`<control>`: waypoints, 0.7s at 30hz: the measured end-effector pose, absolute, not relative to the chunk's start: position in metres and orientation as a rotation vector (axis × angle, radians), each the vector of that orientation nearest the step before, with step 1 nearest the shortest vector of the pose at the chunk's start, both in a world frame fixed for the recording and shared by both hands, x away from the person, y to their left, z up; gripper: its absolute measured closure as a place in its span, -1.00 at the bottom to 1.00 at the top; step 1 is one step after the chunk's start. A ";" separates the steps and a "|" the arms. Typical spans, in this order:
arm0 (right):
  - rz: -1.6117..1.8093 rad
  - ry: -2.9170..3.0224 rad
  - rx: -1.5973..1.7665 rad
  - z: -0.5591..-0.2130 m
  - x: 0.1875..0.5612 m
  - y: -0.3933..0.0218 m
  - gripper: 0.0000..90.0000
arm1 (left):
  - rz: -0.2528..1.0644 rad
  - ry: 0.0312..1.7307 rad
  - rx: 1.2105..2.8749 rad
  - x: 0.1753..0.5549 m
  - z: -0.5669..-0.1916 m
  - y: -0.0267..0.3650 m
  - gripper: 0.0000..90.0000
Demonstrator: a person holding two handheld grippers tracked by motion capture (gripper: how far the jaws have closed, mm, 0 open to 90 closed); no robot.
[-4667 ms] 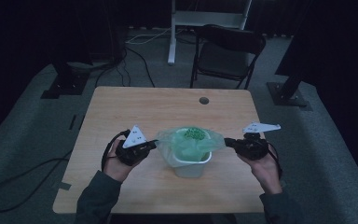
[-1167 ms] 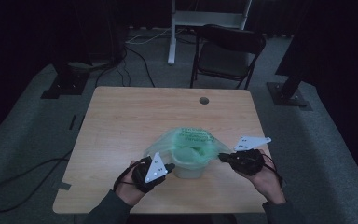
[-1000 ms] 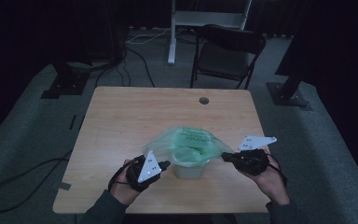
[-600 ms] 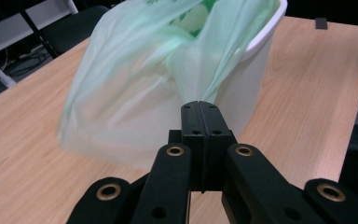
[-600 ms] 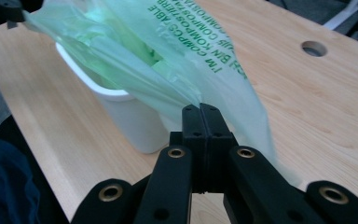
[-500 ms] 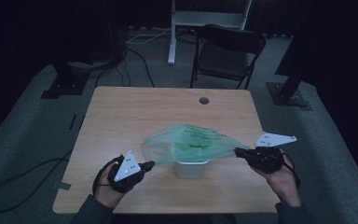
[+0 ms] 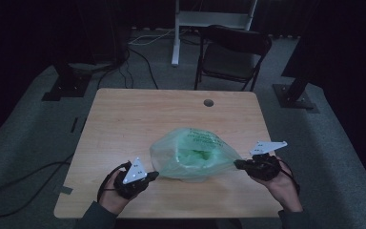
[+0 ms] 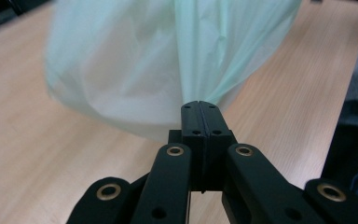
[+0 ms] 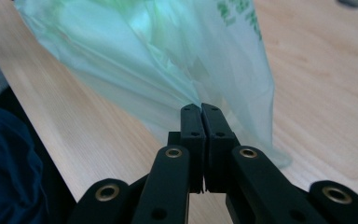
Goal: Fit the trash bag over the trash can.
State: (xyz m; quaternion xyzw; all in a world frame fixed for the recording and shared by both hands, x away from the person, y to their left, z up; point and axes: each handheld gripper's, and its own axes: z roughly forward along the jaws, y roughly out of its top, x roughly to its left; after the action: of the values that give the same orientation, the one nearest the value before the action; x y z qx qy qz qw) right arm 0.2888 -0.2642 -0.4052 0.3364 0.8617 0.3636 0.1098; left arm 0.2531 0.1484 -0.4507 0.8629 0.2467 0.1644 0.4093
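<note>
A thin translucent green plastic bag (image 7: 193, 153) is stretched over the near half of the wooden table (image 7: 138, 114). It drapes over a white container, which is hidden beneath it. My left gripper (image 7: 153, 175) is shut on the bag's left edge, with the film (image 8: 168, 60) fanning out from the closed jaw tips (image 8: 199, 106). My right gripper (image 7: 237, 164) is shut on the bag's right edge; in the right gripper view the bag (image 9: 168, 60) spreads from the pinched tips (image 9: 200, 108). The bag hangs taut between the two grippers.
A small dark round grommet (image 7: 208, 102) sits near the table's far edge. Behind the table stand a black folding chair (image 7: 233, 55) and a white frame leg (image 7: 175, 33). Stand bases and cables (image 7: 71, 81) lie on the grey floor.
Both grippers have come down toward the table with the bag. The bag has sunk lower over the white container, which showed beneath it half a second ago and is now covered.
</note>
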 end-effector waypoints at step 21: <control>1.338 2.396 0.928 -0.380 0.284 -0.276 0.52 | 0.593 0.646 2.029 0.257 -0.424 0.171 0.36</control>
State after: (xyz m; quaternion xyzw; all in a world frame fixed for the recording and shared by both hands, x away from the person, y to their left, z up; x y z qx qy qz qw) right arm 0.2840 -0.2760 -0.3796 0.3180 0.8210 0.4583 0.1218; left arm 0.2574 0.1715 -0.4235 0.8204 0.2611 0.2395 0.4488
